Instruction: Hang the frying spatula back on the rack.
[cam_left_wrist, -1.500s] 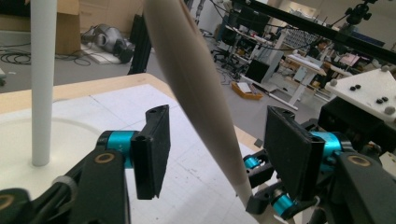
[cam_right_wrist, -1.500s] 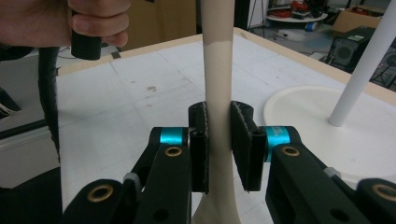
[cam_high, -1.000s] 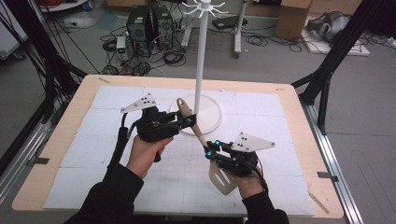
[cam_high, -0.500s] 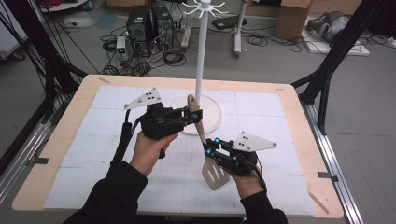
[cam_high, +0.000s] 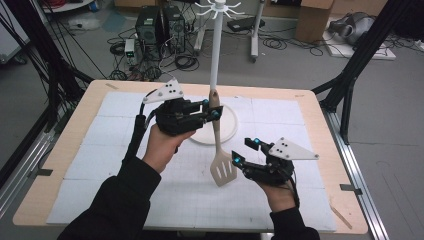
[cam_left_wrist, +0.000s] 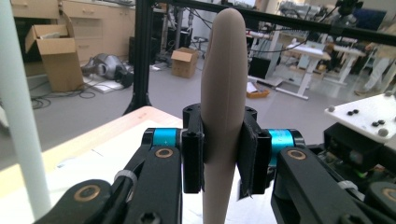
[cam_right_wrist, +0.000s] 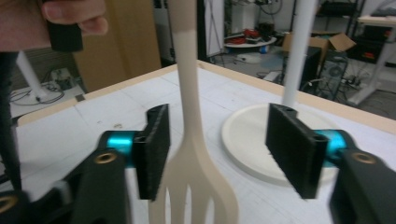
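Spatula (cam_high: 219, 145) looks light, stiff; I keep left gripper (cam_left_wrist: 223, 154) pinching its handle, right gripper (cam_right_wrist: 219, 149) just spreading around the blade near the worktop's (cam_high: 320, 130) middle.

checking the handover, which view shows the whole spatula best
The high view: the spatula hangs upright from handle to slotted blade. The left gripper view shows the handle clamped in the left gripper; the right gripper view shows neck and blade top between the right gripper's parted jaws.

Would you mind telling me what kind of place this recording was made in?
Most likely a robotics lab or workshop. Black frame struts stand around the table, computer towers and loose cables sit on the grey floor, and cardboard boxes and workbenches fill the room behind.
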